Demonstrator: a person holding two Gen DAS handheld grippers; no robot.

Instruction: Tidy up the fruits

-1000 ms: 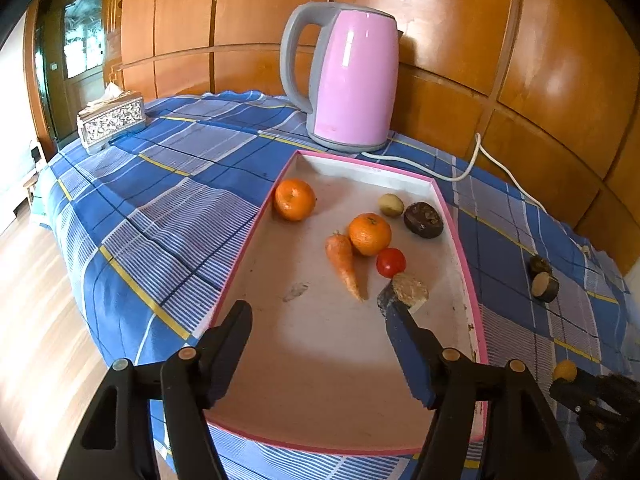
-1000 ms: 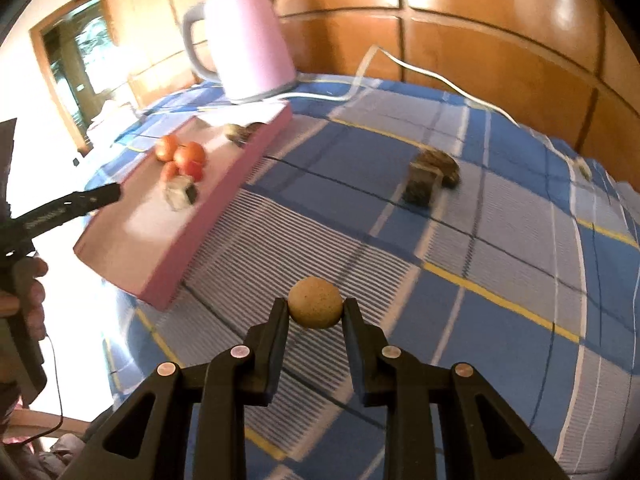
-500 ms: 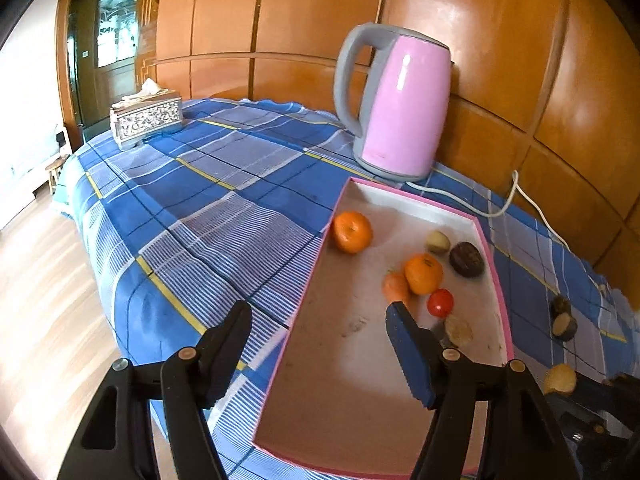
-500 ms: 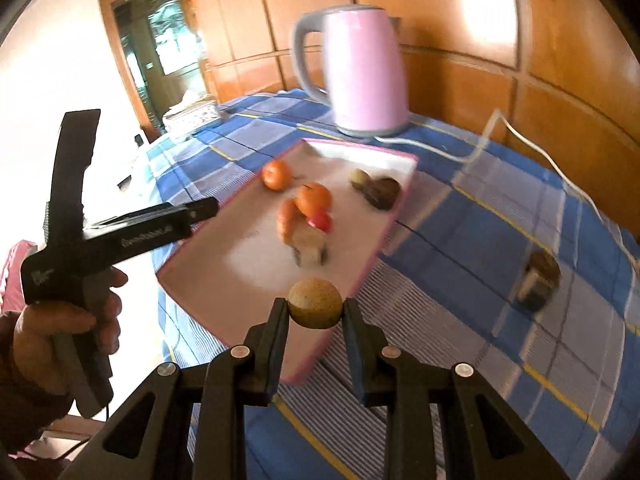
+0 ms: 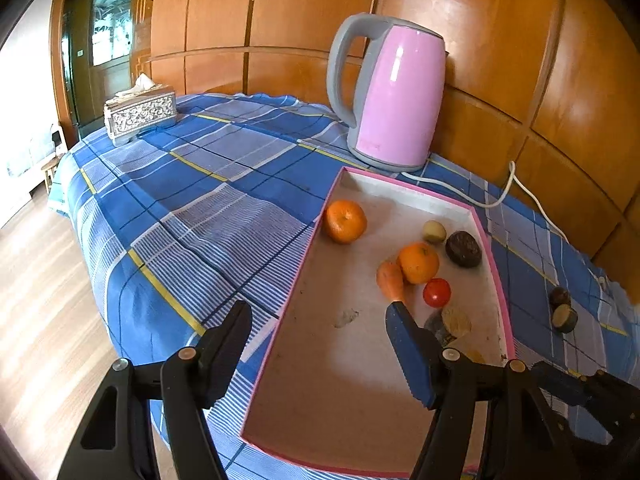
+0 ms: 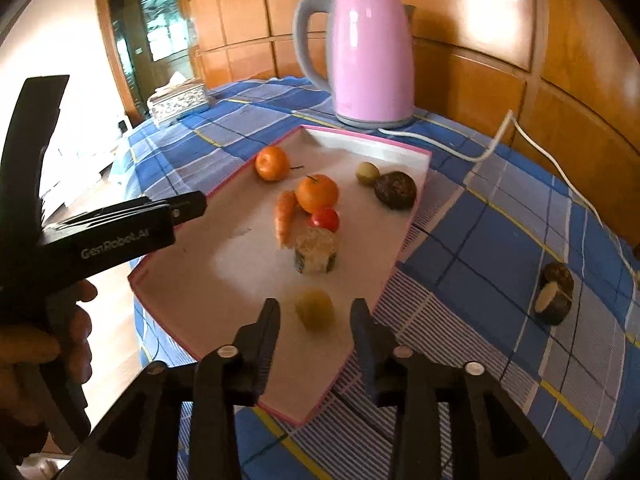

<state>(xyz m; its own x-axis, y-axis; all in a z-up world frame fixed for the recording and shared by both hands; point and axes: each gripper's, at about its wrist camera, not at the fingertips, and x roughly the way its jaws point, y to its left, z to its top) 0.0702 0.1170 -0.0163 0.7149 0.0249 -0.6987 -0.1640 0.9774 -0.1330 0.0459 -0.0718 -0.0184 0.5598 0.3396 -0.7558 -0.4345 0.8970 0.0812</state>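
The pink-rimmed tray (image 6: 416, 196) sits on the blue checked tablecloth (image 5: 192, 216), its far end just short of the pink kettle (image 6: 370, 56) and its near corner close to the table's front edge. The near half of the tray floor is bare, and that is where the room is; the far half is busy. Measured from the kettle: one orange (image 6: 272, 163) by the tray's left wall, a second orange (image 6: 318, 193) further in, a carrot (image 6: 285, 216) leaning against it, a red tomato (image 6: 325, 219) just in front, a cut brown-topped chunk (image 6: 316, 255) nearer again, and a small pale fruit (image 6: 367, 172) beside a dark round one (image 6: 395, 190) along the right wall.

Right gripper (image 6: 315, 314) comes in low over the tray's near corner, tilted down, and its jaws have just been opening. The small yellow-brown fruit (image 6: 315, 308) shows blurred between the fingers with a clear gap on both sides, so it is released, over the bare near floor of the tray.

Left gripper (image 5: 318, 326) is held by a hand (image 6: 36, 344) off the tray's left side, also angled down, jaws spread wide and empty, one finger over the cloth and the other over the tray.

Outside the tray, well to the right of the kettle's white cord (image 6: 500, 136), a dark cut piece (image 6: 554, 292) lies on the cloth with open fabric around it.
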